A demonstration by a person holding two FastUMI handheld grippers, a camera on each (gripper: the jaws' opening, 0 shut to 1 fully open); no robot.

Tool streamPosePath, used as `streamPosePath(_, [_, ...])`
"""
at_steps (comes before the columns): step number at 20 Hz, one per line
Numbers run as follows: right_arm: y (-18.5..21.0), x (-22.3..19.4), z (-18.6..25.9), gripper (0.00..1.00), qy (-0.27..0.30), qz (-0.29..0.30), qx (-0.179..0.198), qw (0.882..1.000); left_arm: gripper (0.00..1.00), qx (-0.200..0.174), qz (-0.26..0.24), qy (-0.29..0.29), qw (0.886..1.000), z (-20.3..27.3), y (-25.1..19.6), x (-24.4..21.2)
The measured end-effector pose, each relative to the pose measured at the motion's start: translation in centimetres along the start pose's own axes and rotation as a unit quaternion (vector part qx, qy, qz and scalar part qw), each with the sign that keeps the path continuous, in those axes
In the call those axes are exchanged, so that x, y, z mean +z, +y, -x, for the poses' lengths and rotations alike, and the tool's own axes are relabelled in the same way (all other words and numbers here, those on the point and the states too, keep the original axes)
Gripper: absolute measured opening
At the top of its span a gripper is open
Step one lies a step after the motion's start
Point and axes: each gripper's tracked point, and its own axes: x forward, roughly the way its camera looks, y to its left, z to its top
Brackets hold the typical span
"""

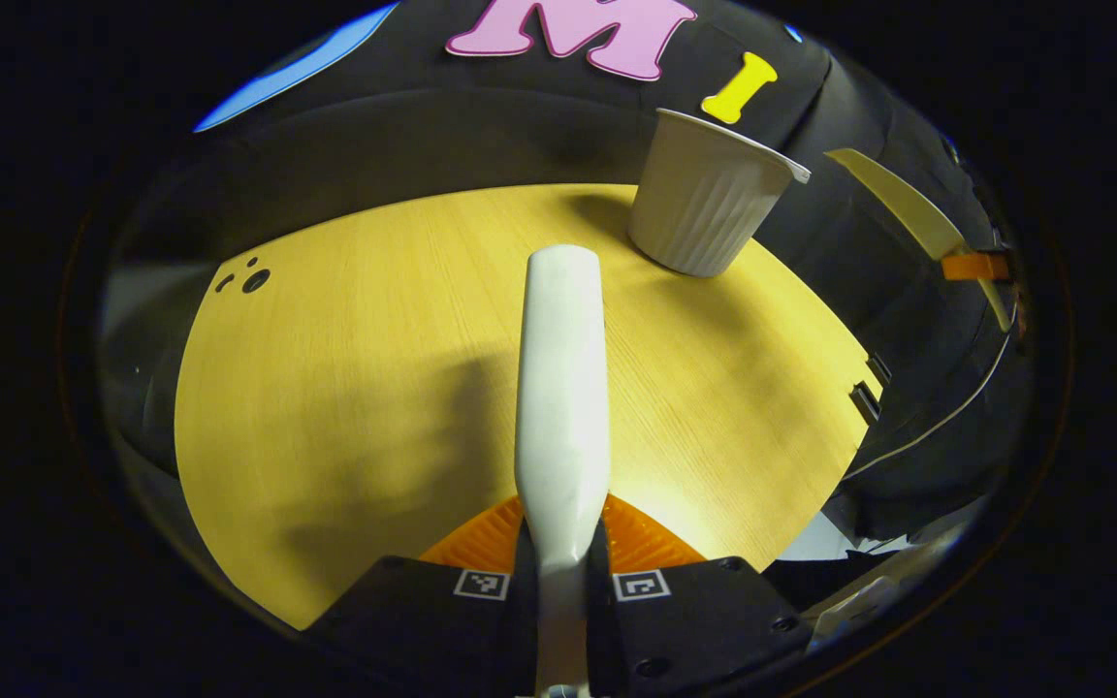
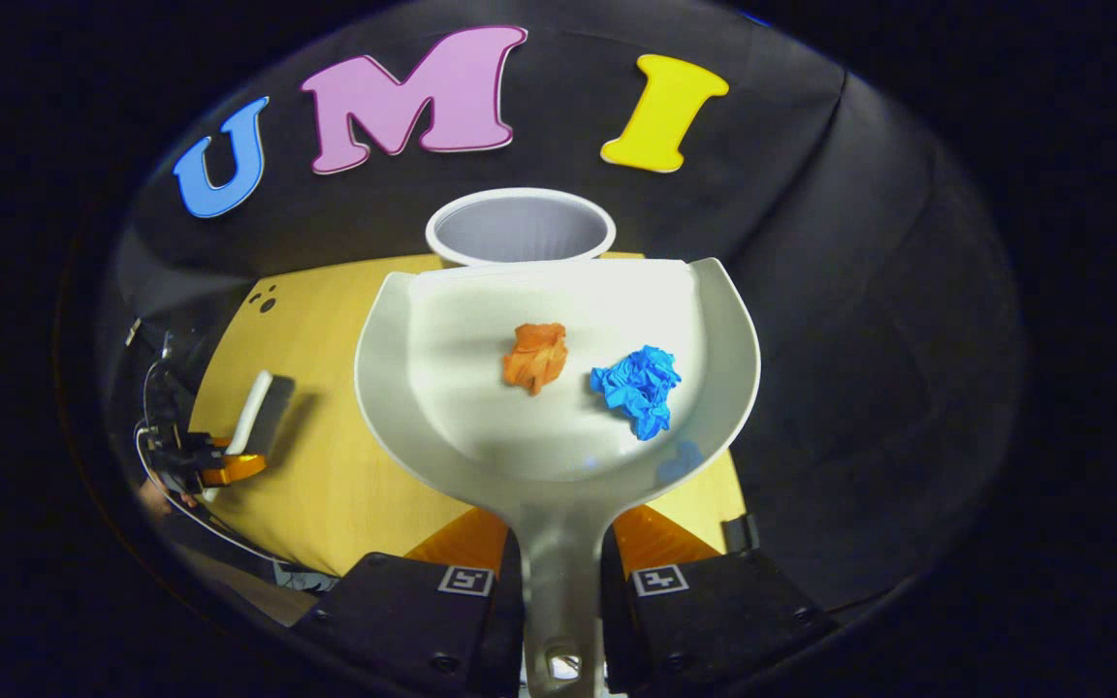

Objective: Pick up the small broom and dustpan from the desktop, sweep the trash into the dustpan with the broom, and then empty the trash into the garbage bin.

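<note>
Left gripper (image 1: pixel 563 572) fingers clamping broom (image 1: pixel 563 407) handle, right gripper (image 2: pixel 563 572) fingers clamping dustpan (image 2: pixel 558 378) handle, orange paper wad (image 2: pixel 536 356) and blue paper wad (image 2: pixel 641 388) in pan ahead of fingers, garbage bin (image 2: pixel 520 228) beyond on desk (image 2: pixel 326 465)

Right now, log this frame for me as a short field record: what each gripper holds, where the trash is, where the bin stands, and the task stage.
left gripper: shut on broom handle, over the desktop
right gripper: shut on dustpan handle
trash: orange paper wad and blue paper wad lying apart in the dustpan
garbage bin: upright at the desktop's far edge, just beyond the dustpan's front lip
stage: sweeping done, emptying not yet done
</note>
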Motion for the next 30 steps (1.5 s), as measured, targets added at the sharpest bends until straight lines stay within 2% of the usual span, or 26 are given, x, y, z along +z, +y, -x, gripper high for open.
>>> streamPosePath(2, [-2.0, 3.1, 0.0, 0.34, -0.012, 0.013, -0.025, 1.000, 0.24, 0.001, 0.006, -0.008, 1.000, 0.9, 0.6, -0.5])
streamPosePath(3, [-2.9, 4.5, 0.0, 0.40, -0.017, 0.019, -0.037, 0.999, 0.23, 0.000, 0.011, -0.011, 1.000, 1.2, 0.9, -0.7])
streamPosePath(4, [-4.0, 5.5, -0.6, 0.37, -0.016, 0.029, -0.049, 0.998, 0.22, 0.000, 0.014, -0.012, 1.000, 1.5, 1.3, -1.0])
streamPosePath(7, [-5.9, 8.4, -1.8, 0.40, 0.002, 0.071, -0.076, 0.995, 0.23, 0.003, 0.024, -0.015, 1.000, 2.0, 2.3, -1.6])
streamPosePath(8, [-6.3, 9.3, -2.3, 0.37, 0.008, 0.083, -0.083, 0.993, 0.23, 0.005, 0.027, -0.016, 0.999, 2.1, 2.7, -1.8])
streamPosePath(10, [-6.8, 11.1, -3.3, 0.37, 0.016, 0.116, -0.097, 0.988, 0.24, 0.007, 0.035, -0.017, 0.999, 2.3, 3.0, -2.1])
streamPosePath(11, [-7.1, 11.9, -3.6, 0.40, 0.020, 0.140, -0.104, 0.985, 0.23, 0.008, 0.039, -0.018, 0.999, 2.5, 3.2, -2.2])
streamPosePath(12, [-7.4, 12.8, -4.0, 0.37, 0.025, 0.162, -0.112, 0.980, 0.23, 0.008, 0.041, -0.018, 0.999, 2.5, 3.2, -2.4])
streamPosePath(15, [-7.7, 15.1, -5.1, 0.37, 0.045, 0.219, -0.131, 0.966, 0.24, 0.010, 0.047, -0.019, 0.999, 2.5, 3.4, -2.5])
streamPosePath(18, [-7.5, 16.3, -6.1, 0.37, 0.077, 0.262, -0.131, 0.953, 0.23, 0.010, 0.058, -0.022, 0.998, 2.4, 3.2, -2.5])
streamPosePath(20, [-7.4, 16.7, -6.4, 0.34, 0.099, 0.297, -0.133, 0.940, 0.24, 0.011, 0.063, -0.024, 0.998, 2.3, 3.2, -2.6])
streamPosePath(22, [-6.9, 17.0, -7.1, 0.37, 0.121, 0.330, -0.129, 0.927, 0.24, 0.011, 0.069, -0.024, 0.997, 2.2, 3.0, -2.7])
streamPosePath(24, [-6.8, 17.3, -7.9, 0.37, 0.143, 0.354, -0.128, 0.915, 0.24, 0.014, 0.073, -0.024, 0.997, 2.2, 3.0, -2.9])
streamPosePath(25, [-6.8, 17.6, -8.3, 0.40, 0.150, 0.365, -0.128, 0.910, 0.24, 0.016, 0.075, -0.023, 0.997, 2.1, 3.0, -2.9])
streamPosePath(26, [-6.6, 17.8, -8.6, 0.37, 0.158, 0.372, -0.127, 0.906, 0.24, 0.016, 0.079, -0.023, 0.996, 2.1, 2.9, -3.1])
streamPosePath(27, [-6.4, 17.8, -8.8, 0.40, 0.167, 0.377, -0.125, 0.902, 0.24, 0.017, 0.084, -0.022, 0.996, 2.0, 2.9, -3.2])
streamPosePath(30, [-6.2, 18.1, -9.6, 0.37, 0.188, 0.392, -0.118, 0.892, 0.23, 0.020, 0.097, -0.021, 0.995, 1.8, 2.9, -3.7])
